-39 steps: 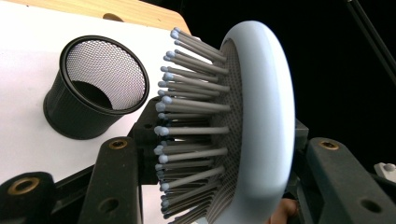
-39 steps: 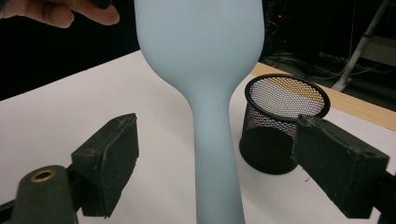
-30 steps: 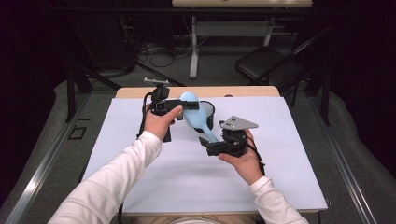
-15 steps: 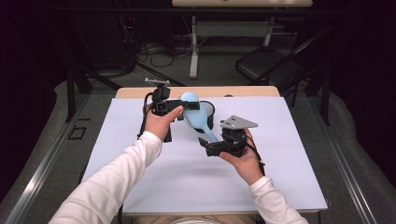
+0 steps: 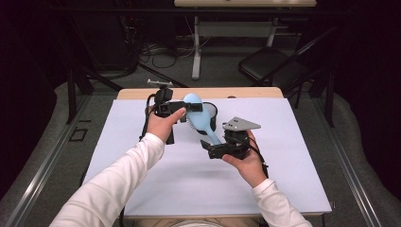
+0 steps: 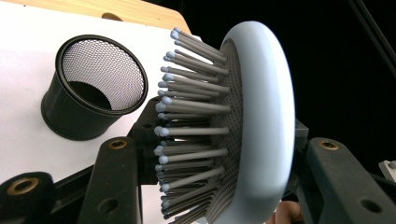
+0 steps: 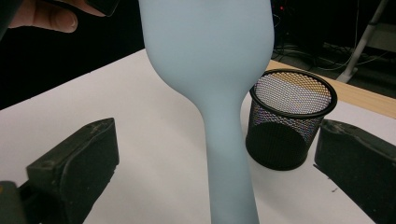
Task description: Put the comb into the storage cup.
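mesh cup point(image 5: 211, 112): upright | table point(image 5: 293, 156): white top | chair point(image 5: 269, 71): behind

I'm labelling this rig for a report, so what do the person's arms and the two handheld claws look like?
Both arms wear long white sleeves. The left claw is black with a black cable; its jaws carry brass-coloured screws. The right claw is black too, topped by a grey three-cornered plate.
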Demonstrator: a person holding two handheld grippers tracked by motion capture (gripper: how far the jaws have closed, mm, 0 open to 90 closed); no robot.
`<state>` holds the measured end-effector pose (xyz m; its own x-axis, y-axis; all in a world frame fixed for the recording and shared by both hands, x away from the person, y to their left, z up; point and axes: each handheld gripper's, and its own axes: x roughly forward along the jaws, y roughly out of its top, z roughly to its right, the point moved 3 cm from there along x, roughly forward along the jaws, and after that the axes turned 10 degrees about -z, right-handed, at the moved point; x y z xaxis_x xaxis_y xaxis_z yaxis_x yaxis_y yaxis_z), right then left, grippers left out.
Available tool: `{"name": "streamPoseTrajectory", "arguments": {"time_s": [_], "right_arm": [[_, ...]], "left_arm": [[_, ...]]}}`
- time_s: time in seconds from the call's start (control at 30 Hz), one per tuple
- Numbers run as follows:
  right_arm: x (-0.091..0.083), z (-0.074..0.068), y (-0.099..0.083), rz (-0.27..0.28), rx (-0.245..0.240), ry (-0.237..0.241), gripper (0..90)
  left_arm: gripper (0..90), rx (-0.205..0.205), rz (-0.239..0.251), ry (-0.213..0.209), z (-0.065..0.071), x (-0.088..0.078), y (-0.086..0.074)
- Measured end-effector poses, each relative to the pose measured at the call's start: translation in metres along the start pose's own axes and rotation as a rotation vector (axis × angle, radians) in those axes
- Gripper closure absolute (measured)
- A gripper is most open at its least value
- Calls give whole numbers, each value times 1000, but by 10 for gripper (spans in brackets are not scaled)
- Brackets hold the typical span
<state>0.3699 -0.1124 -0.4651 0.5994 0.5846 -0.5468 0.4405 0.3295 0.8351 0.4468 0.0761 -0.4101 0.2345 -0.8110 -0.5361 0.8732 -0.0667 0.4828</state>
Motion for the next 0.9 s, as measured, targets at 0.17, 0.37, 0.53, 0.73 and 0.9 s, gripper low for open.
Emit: {"name": "streamPoseTrajectory", "arguments": {"time_s": [0.17, 0.37, 0.53, 0.73, 0.9], "right_arm": [[1, -1, 0, -17, 1, 2, 0], [0, 0, 0, -20, 0, 4, 0], [0, 2, -1, -23, 4, 3, 0], [0, 4, 0, -27, -4, -7, 0], [0, 5, 0, -31, 4, -17, 0]], "left_arm": [[496, 0, 1, 0, 0, 0, 1], [496, 5, 9, -1, -1, 0, 3], [495, 11, 16, -1, -1, 0, 5], [495, 21, 22, 3, -1, -1, 6], [495, 31, 31, 11, -2, -1, 7]]}}
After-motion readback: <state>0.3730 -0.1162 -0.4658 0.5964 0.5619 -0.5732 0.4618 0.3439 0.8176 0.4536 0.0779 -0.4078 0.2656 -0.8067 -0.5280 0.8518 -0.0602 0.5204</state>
